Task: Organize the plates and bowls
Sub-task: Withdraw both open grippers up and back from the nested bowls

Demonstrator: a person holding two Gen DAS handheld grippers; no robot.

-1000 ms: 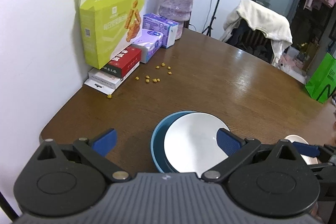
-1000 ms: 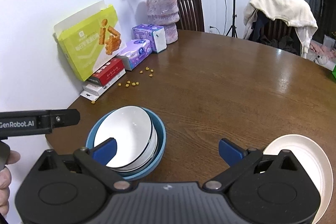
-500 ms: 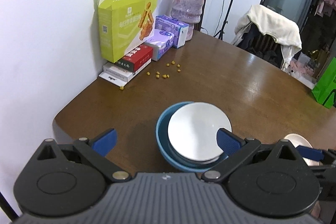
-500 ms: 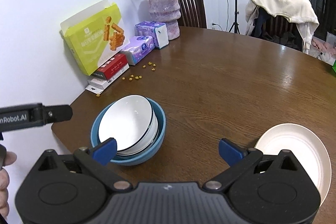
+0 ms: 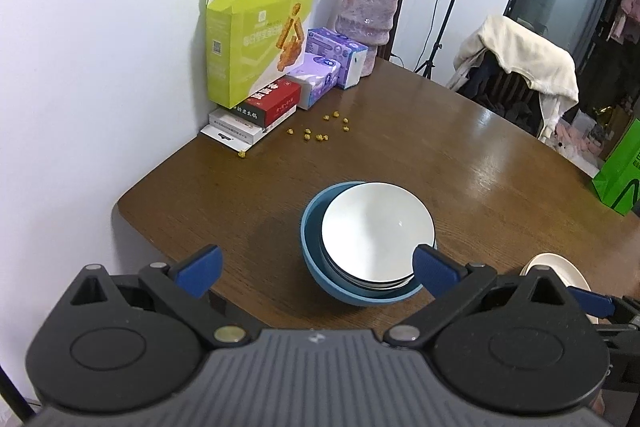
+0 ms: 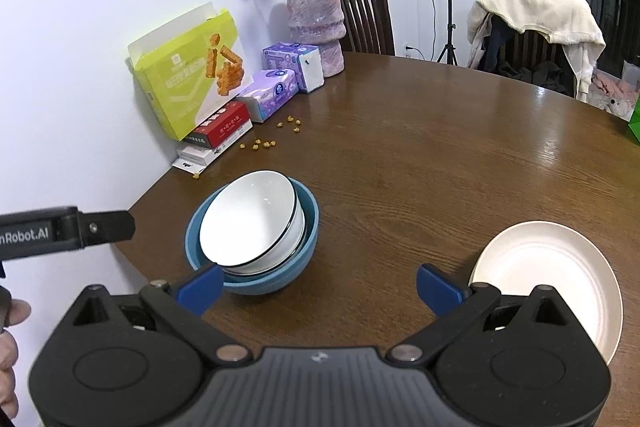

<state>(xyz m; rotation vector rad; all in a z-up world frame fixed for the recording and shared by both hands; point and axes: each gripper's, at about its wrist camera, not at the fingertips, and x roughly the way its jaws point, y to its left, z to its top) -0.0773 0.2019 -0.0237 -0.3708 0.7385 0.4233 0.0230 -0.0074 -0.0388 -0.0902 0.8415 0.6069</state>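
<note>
The right tongs [image 6: 318, 285] are hanging spread and empty above the near edge of the brown surface [image 6: 420, 147], and the left tongs [image 5: 316, 265] are hovering likewise spread with nothing between them. The cream plate [image 6: 548, 279] is lying flat just beyond and to the right of the right tongs, its rim beside their right tip, while the white bowl [image 6: 250, 221] is sitting tilted inside the blue bowl [image 6: 310, 223] off to their left. The right tongs are looking nearer the plate; the left are facing the bowls squarely.
</note>
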